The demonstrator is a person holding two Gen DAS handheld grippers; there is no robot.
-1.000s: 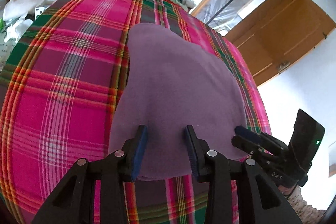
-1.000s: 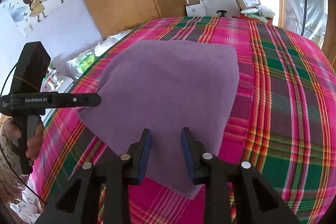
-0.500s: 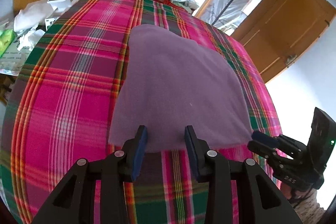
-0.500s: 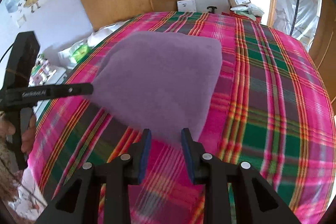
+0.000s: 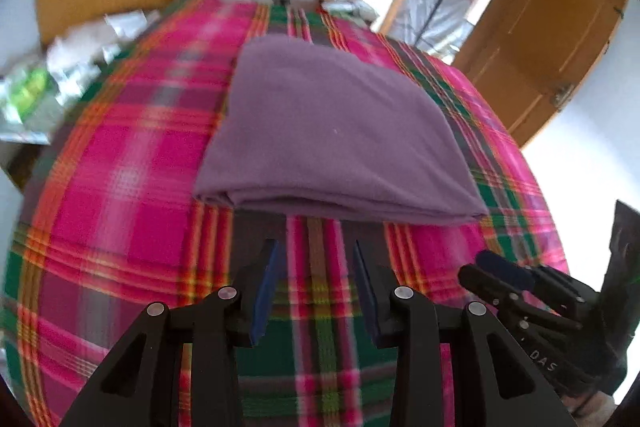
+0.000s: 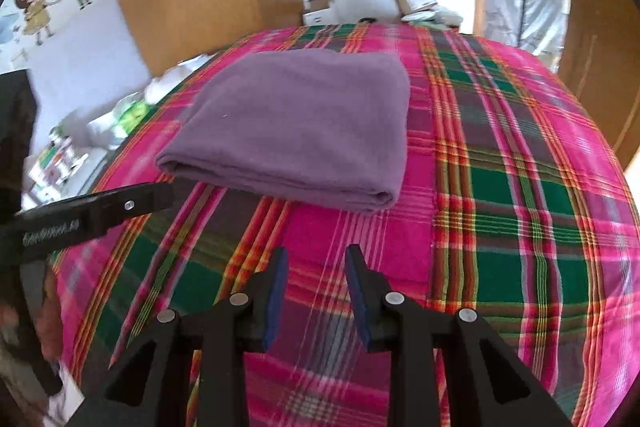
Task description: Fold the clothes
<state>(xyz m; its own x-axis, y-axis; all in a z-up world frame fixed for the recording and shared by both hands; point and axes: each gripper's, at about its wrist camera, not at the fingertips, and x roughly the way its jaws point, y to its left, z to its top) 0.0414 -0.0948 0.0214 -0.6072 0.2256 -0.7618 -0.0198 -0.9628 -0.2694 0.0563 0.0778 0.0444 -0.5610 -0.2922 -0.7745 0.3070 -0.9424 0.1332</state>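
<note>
Both grippers have drawn back from the purple garment (image 5: pixel 332 135) since a second ago, when their fingers lay over its near edge; now it sits clear of them, a flat folded rectangle in the upper middle of both frames on the plaid bedspread (image 5: pixel 120 195); left gripper (image 5: pixel 316 287) is spread and empty at lower centre; right gripper (image 6: pixel 316 291) likewise parted, holding nothing; the cloth looks soft, light and fleecy, likely to sag; its layered near corners, lower left and lower right of the rectangle, seem the best hold.
</note>
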